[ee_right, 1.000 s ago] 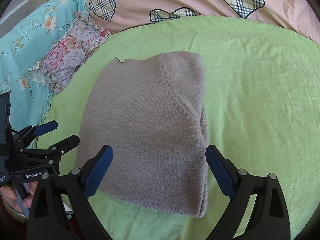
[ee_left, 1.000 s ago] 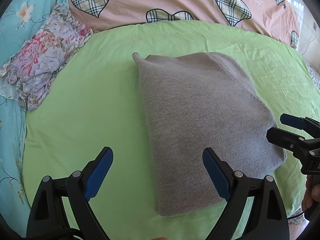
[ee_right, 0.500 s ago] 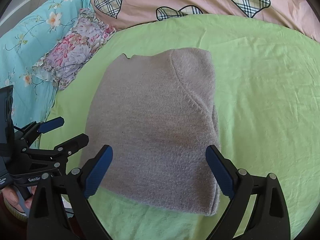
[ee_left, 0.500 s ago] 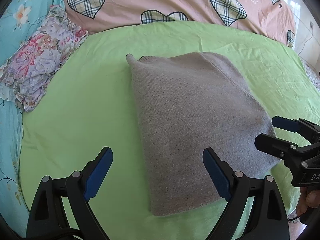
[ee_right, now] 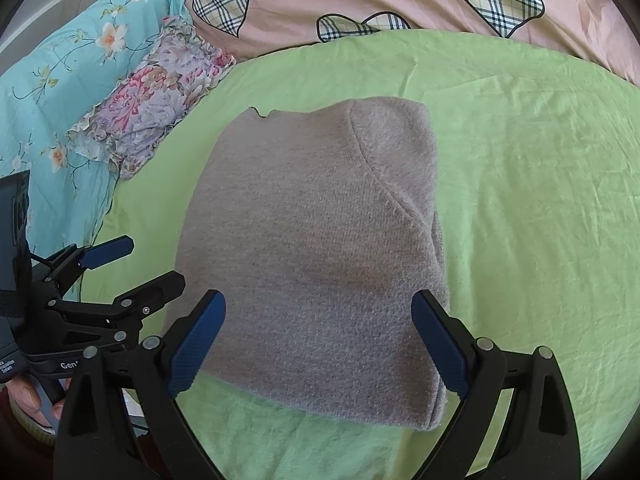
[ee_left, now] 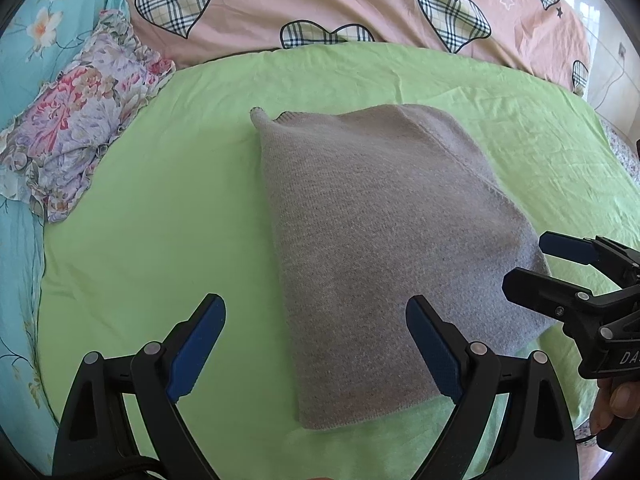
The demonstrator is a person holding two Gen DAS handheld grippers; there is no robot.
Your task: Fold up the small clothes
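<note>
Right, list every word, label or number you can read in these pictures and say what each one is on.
"DA", cut off by the frame edge: on the body of the right gripper, seen from the left wrist.
"Gen", the rest hidden: on the body of the left gripper, seen from the right wrist.
Small white print at that gripper's far left edge: too small to read.
The grey sweater and the green sheet bear no text.

One grey knit garment (ee_left: 384, 248), one floral cushion (ee_left: 76, 140), two tools.
</note>
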